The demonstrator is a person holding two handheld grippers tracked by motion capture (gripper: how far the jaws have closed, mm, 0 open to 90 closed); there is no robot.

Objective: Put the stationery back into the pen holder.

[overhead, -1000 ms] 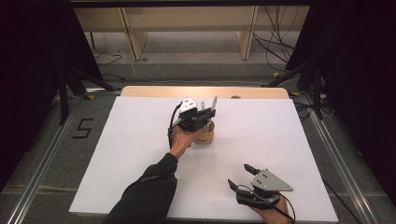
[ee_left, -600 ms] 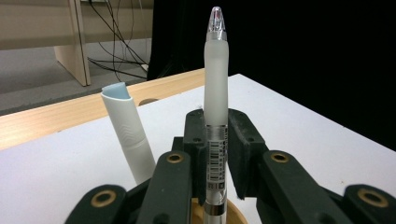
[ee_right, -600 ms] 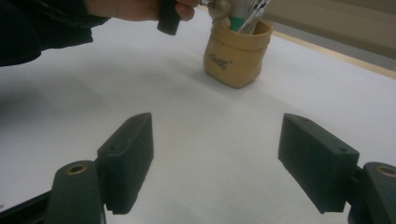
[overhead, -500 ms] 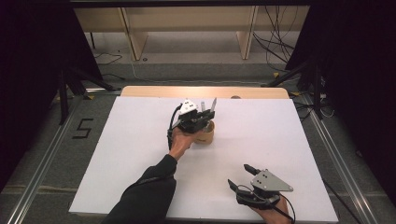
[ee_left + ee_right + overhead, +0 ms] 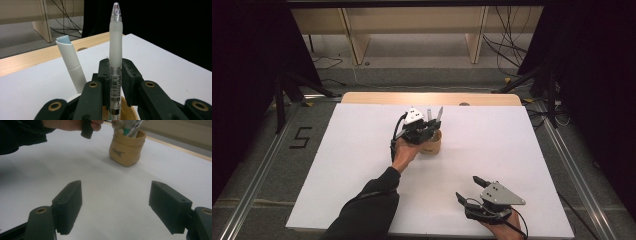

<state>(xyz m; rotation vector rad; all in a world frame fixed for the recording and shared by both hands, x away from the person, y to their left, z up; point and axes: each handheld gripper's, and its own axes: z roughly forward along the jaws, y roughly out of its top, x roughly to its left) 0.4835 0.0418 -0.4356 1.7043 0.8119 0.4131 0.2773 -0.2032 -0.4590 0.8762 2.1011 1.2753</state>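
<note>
My left gripper (image 5: 115,82) pinches one pen (image 5: 115,47) above one tan cup (image 5: 127,146); one white marker (image 5: 71,66) beside it. Right gripper (image 5: 115,205) spread, empty.

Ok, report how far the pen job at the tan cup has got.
Done: a pale blue-tipped stick already stands tilted in the tan cup. In hand: the left claw is shut on a frosted pen, upright over the cup's mouth. Left: lowering or lifting that pen, which I cannot tell. The right claw waits open above the white table.
</note>
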